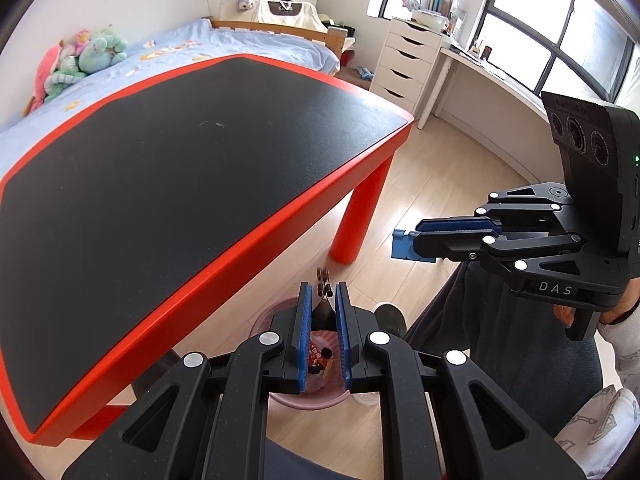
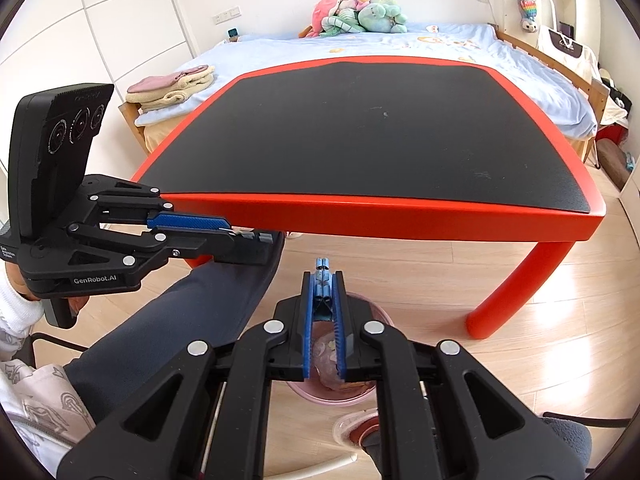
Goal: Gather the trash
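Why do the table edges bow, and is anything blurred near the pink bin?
Left wrist view: fisheye bends the red table edge; the dark wrapper in the left gripper looks smeared; window glare on the floor. Right wrist view: same bowing; blue wrapper sharp, pink bin soft.

Red-rimmed black table (image 2: pixel 400 216), pink bin (image 2: pixel 376 316), blue wrapper (image 2: pixel 322 280)

Two claws: left claw (image 1: pixel 323 292), right claw (image 2: pixel 323 276). One red-edged bench (image 2: pixel 400 216). One pink bin (image 2: pixel 332 396) on the floor. One blue wrapper (image 2: pixel 322 280), one dark wrapper (image 1: pixel 323 286). One bed (image 2: pixel 280 50).
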